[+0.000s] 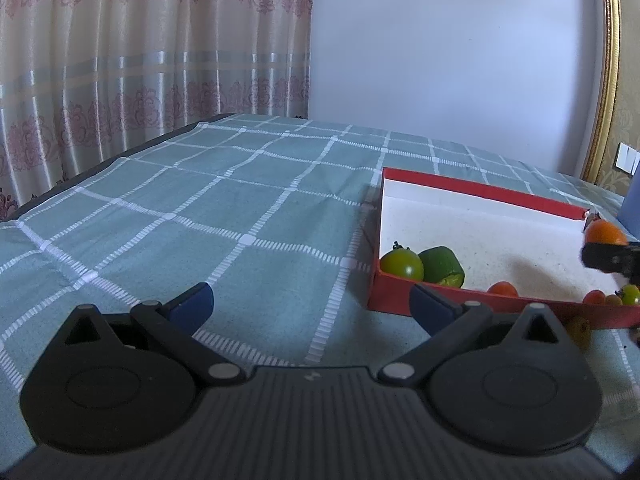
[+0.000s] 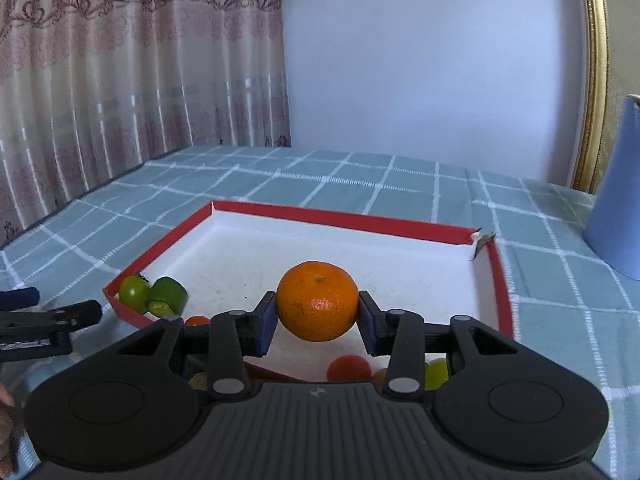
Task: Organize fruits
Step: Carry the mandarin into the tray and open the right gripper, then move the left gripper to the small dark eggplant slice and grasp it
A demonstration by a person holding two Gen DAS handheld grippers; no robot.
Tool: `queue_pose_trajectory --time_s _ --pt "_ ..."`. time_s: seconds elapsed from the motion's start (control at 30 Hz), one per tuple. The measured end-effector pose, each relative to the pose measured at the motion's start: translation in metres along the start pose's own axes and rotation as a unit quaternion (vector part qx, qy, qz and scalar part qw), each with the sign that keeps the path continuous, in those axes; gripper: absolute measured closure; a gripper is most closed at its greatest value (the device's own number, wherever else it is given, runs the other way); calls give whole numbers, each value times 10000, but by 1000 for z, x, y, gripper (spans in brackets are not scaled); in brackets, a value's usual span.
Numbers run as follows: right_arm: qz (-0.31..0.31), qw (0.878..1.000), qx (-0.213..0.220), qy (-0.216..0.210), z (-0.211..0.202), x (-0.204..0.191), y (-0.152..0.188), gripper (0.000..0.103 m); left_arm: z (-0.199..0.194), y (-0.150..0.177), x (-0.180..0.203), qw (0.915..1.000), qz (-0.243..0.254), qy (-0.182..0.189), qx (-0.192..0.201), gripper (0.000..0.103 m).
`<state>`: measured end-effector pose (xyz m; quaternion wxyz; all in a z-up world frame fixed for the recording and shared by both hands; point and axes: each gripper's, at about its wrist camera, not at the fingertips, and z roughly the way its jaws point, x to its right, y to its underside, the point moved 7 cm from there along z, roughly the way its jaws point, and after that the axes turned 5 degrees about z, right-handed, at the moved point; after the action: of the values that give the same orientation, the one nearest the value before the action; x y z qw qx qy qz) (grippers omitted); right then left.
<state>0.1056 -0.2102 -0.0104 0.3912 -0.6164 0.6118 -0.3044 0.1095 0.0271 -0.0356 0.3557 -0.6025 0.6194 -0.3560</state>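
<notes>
My right gripper (image 2: 318, 320) is shut on an orange mandarin (image 2: 317, 300) and holds it above the near part of a red box with a white floor (image 2: 340, 222). The mandarin (image 1: 605, 233) also shows at the right edge of the left wrist view. In the box's left corner lie a green tomato (image 2: 133, 292) and a green fruit piece (image 2: 168, 296); they also show in the left wrist view (image 1: 402, 265) (image 1: 442, 266). Small red tomatoes (image 2: 349, 368) (image 1: 503, 289) lie near the front wall. My left gripper (image 1: 312, 304) is open and empty over the cloth, left of the box (image 1: 480, 190).
A green checked cloth (image 1: 200, 220) covers the table. A blue container (image 2: 616, 208) stands right of the box. A small yellowish fruit (image 1: 580, 330) lies on the cloth in front of the box. Curtains hang beyond the table's far left edge.
</notes>
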Motion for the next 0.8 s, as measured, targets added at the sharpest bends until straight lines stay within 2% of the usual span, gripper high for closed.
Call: queue_pose_trajectory --time_s 0.43,0.47,0.57,0.7,0.8 --pt "-8 9995 -165 253 19 5 7 58 1 -1 -1 10000 -10 -1 -3 0" --pt "0 9995 -100 291 17 6 6 55 0 0 0 10000 -11 -2 -2 0" --pt "74 9995 113 293 8 9 1 35 1 0 0 10000 -14 0 -11 0" --pt "236 9989 353 196 -16 15 -2 34 -1 0 -2 10000 -37 -4 10 0" --pt "326 9986 422 60 -40 22 9 34 0 0 -2 10000 -38 -13 9 0"
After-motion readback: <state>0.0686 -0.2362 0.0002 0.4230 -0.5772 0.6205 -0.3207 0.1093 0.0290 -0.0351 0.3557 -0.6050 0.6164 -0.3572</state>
